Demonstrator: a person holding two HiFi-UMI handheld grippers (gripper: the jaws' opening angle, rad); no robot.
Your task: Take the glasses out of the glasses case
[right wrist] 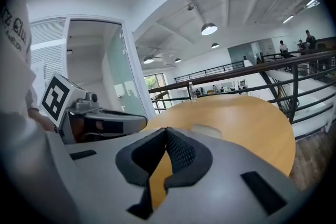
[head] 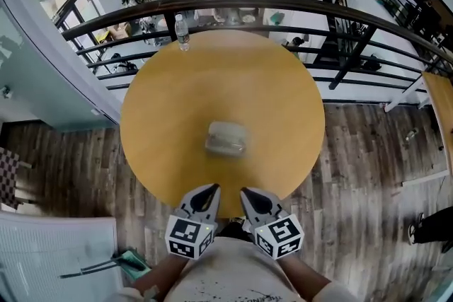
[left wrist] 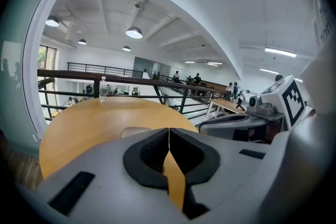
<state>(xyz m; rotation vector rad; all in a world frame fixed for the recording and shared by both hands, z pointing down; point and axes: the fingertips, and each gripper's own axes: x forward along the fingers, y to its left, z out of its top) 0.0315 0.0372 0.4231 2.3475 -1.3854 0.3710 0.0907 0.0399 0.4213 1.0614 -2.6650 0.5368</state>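
Note:
A closed, translucent grey glasses case [head: 226,137] lies near the middle of the round wooden table [head: 163,109]. Its top edge also peeks over the jaws in the left gripper view as the case [left wrist: 134,131] and in the right gripper view as the case [right wrist: 206,130]. My left gripper [head: 211,189] and right gripper [head: 245,192] hover side by side over the table's near edge, well short of the case. Both are shut with nothing between their fingers. The glasses themselves are hidden.
A clear water bottle [head: 182,32] stands at the table's far edge by the dark railing [head: 297,7]. Beyond the railing is a drop to a lower floor. A second wooden table [head: 440,109] sits at the right. Wooden floor surrounds the table.

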